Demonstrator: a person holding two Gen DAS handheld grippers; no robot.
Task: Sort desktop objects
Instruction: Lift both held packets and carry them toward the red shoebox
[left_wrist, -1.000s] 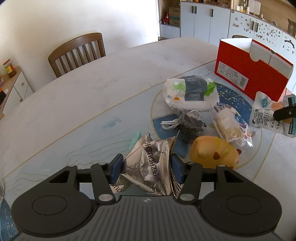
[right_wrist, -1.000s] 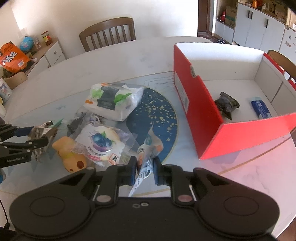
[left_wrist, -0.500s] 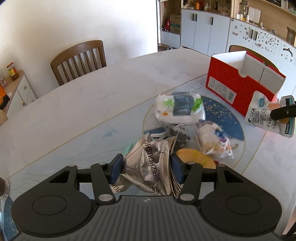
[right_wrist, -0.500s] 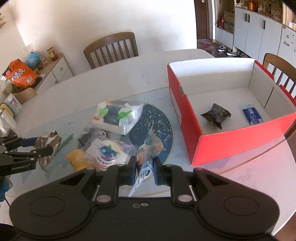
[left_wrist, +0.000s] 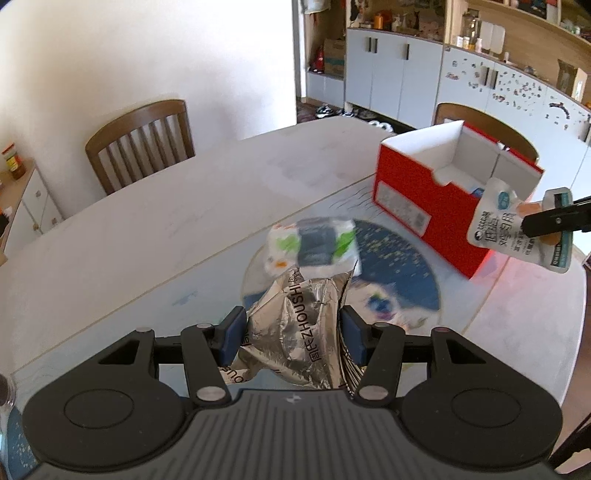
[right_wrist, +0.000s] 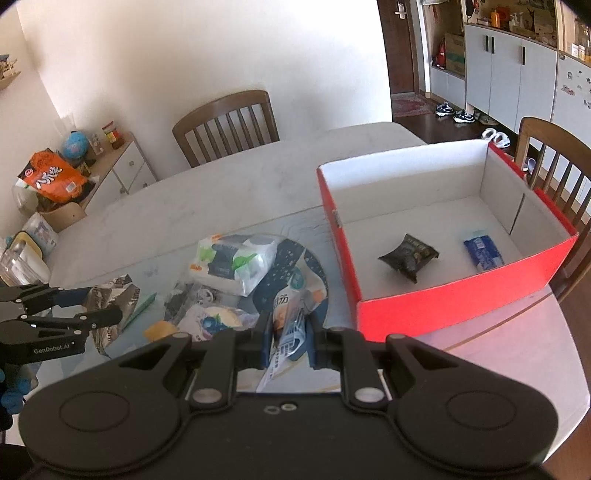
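My left gripper (left_wrist: 291, 338) is shut on a crumpled silver foil snack bag (left_wrist: 299, 332) and holds it well above the table; it also shows in the right wrist view (right_wrist: 110, 306). My right gripper (right_wrist: 288, 341) is shut on a white snack pouch (right_wrist: 290, 325), lifted near the front of the red box (right_wrist: 443, 306); the pouch shows in the left wrist view (left_wrist: 506, 225). The box holds a dark packet (right_wrist: 408, 256) and a blue packet (right_wrist: 483, 250).
On the table lie a white tissue pack (right_wrist: 232, 260), a clear bag with a blueberry label (right_wrist: 214, 321), a yellow toy (right_wrist: 159, 329), a green stick (right_wrist: 140, 305) and a dark tangle (right_wrist: 181, 299). Wooden chairs (right_wrist: 225, 125) stand around the table.
Both grippers have risen with their loads. The table items look smaller and farther below. The white pouch now hangs level with the red box's rim.
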